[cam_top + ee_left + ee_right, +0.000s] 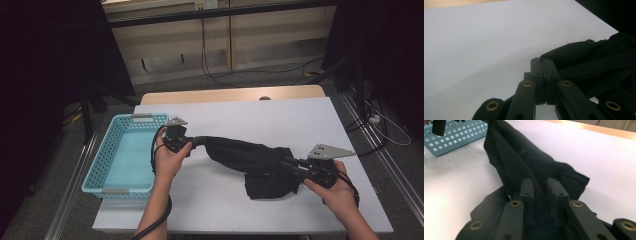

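black cloth (252,161) stretched across the white table (280,120), just right of the light blue perforated basket (107,165), lying outside it. left gripper (192,142) beside the basket's right wall, jaws pressed fully together on a thin edge at the cloth's near end. right gripper (289,164) at the cloth's far end, well away from the basket, jaws parted a little with a thick fold bunched between the pads (555,191); pressing or merely straddling, cannot tell. cloth sagging from the basket side toward a crumpled heap beside the right gripper.
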### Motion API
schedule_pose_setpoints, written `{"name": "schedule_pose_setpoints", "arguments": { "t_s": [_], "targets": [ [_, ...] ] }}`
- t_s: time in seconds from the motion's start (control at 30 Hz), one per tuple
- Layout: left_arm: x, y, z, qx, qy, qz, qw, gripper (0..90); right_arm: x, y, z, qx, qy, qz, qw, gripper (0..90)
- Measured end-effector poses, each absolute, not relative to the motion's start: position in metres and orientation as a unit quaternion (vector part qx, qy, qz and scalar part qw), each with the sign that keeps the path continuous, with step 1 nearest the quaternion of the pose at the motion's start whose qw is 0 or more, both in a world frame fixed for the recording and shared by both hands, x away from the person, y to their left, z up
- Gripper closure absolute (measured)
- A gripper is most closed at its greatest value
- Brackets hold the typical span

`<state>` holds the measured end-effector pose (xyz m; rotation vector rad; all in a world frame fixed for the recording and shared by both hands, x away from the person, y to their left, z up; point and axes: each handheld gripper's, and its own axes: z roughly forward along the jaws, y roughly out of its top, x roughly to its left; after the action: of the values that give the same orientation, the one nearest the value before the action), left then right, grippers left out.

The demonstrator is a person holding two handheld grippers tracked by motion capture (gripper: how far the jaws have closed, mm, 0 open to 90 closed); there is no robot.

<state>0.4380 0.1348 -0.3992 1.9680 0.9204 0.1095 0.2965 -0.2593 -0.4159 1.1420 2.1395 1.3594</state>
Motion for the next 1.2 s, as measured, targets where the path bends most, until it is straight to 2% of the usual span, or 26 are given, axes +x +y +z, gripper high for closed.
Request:
{"name": "schedule_pose_setpoints", "arguments": {
  "t_s": [0.17,0.53,0.83,0.93,1.0,1.07,1.13,1.2],
  "targets": [
    [0.44,0.141,-0.402,0.8,0.384,0.05,0.459,89.0,0.294,-0.261,-0.411,0.412,0.744,0.492,0.186,65.0],
    [0.44,0.15,-0.406,0.798,0.397,0.062,0.449,88.9,0.291,-0.253,-0.414,0.398,0.76,0.484,0.171,64.6],
    [0.437,0.157,-0.403,0.792,0.397,0.066,0.46,88.9,0.295,-0.248,-0.427,0.426,0.764,0.451,0.177,45.5],
    [0.436,0.155,-0.405,0.795,0.396,0.062,0.455,88.9,0.298,-0.244,-0.434,0.435,0.768,0.438,0.168,44.1],
    [0.435,0.155,-0.406,0.796,0.395,0.06,0.454,88.9,0.301,-0.241,-0.442,0.438,0.779,0.417,0.167,44.9],
    [0.434,0.155,-0.407,0.797,0.394,0.061,0.453,88.9,0.305,-0.237,-0.448,0.434,0.789,0.402,0.167,50.6],
    [0.433,0.154,-0.407,0.799,0.393,0.059,0.451,88.9,0.308,-0.236,-0.451,0.432,0.792,0.399,0.165,58.6],
    [0.433,0.154,-0.408,0.8,0.393,0.059,0.45,88.9,0.311,-0.236,-0.45,0.431,0.792,0.402,0.16,73.2]
  ]
}}
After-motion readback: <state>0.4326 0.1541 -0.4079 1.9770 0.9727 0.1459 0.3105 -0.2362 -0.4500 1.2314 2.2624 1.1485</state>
